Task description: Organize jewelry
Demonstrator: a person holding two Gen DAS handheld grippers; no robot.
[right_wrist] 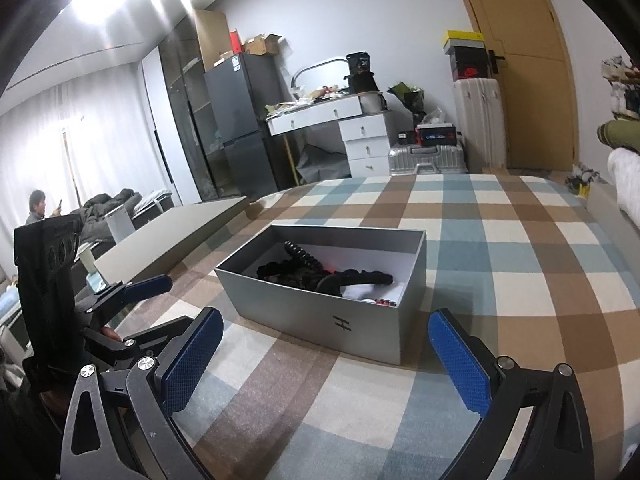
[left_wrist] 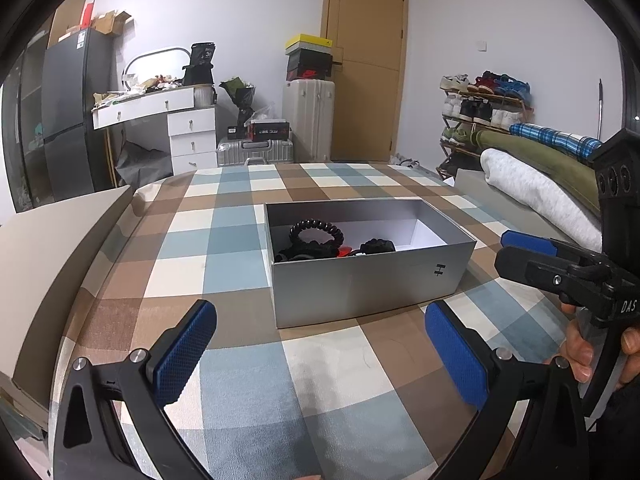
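So the grey box (left_wrist: pixel 372 280) sits open on the checked bedcover (left_wrist: pixel 224 240), and everything else is easiest to place off that box. Inside it: a black coil hair tie (left_wrist: pixel 318 232) toward the back-left corner, a heap of dark hair accessories (right_wrist: pixel 316 276) along the near wall, something red peeking out among them.

Left tongs (left_wrist: pixel 320 356) are spread wide with nothing between the pads, hovering just short of the box's near wall. Right tongs (right_wrist: pixel 326 360) likewise gape wide and empty, aimed at the corner with the "H" mark.

Plenty of bare cover on the near side and behind the box. Left of the box, a flat beige board (left_wrist: pixel 60 248) lines the bed's edge. Right of it, rolled blankets (left_wrist: pixel 536 184) crowd in fairly close.
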